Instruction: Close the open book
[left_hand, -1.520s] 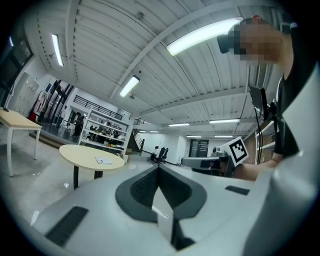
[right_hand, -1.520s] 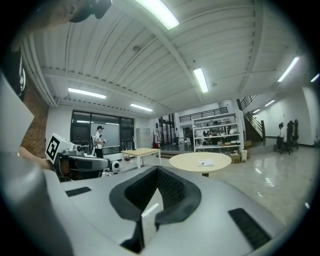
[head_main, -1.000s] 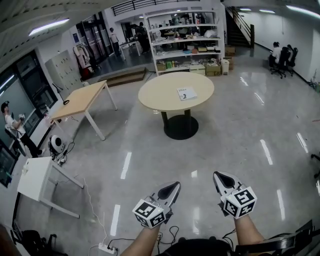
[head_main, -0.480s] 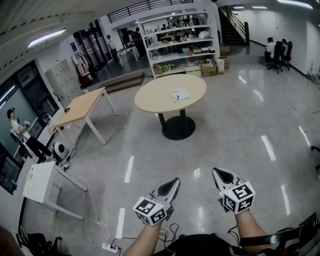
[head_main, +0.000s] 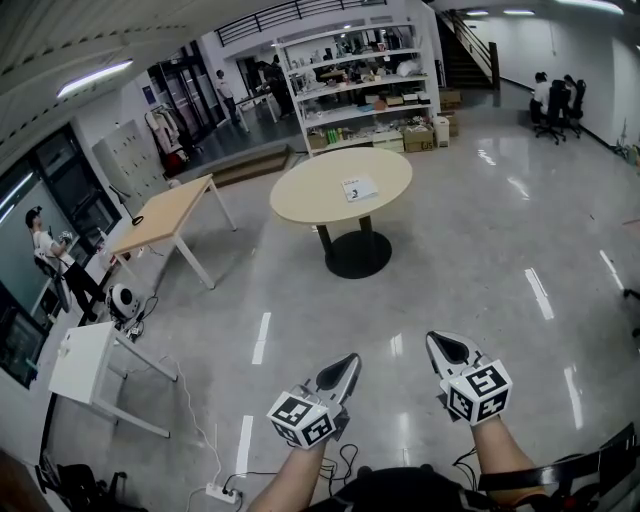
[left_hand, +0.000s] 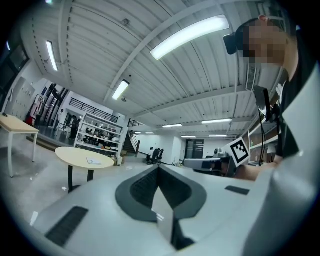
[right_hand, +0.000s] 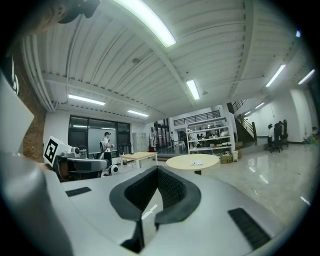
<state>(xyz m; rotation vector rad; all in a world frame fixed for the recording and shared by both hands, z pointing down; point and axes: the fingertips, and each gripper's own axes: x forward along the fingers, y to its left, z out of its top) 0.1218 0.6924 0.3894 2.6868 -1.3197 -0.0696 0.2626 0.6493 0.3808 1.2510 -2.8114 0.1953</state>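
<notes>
The book (head_main: 359, 189) lies on a round beige table (head_main: 300, 200) far ahead across the glossy floor; from here I cannot tell whether it is open. It also shows small in the left gripper view, book (left_hand: 93, 161) on table (left_hand: 75, 154), and in the right gripper view, book (right_hand: 196, 162) on table (right_hand: 185, 161). My left gripper (head_main: 346, 362) (left_hand: 159, 167) and right gripper (head_main: 444, 345) (right_hand: 158, 168) are held low and level, side by side, pointing toward the table. Both are shut with nothing between the fingers.
A rectangular wooden table (head_main: 165, 215) stands at the left, a small white table (head_main: 85, 360) nearer. A power strip with cable (head_main: 215, 492) lies on the floor by my feet. Stocked shelves (head_main: 360, 80) stand behind the round table. A person (head_main: 55, 260) stands far left.
The view has advanced slightly toward the round table, which shifted a little left. Both grippers keep their place in the picture and stay shut.
</notes>
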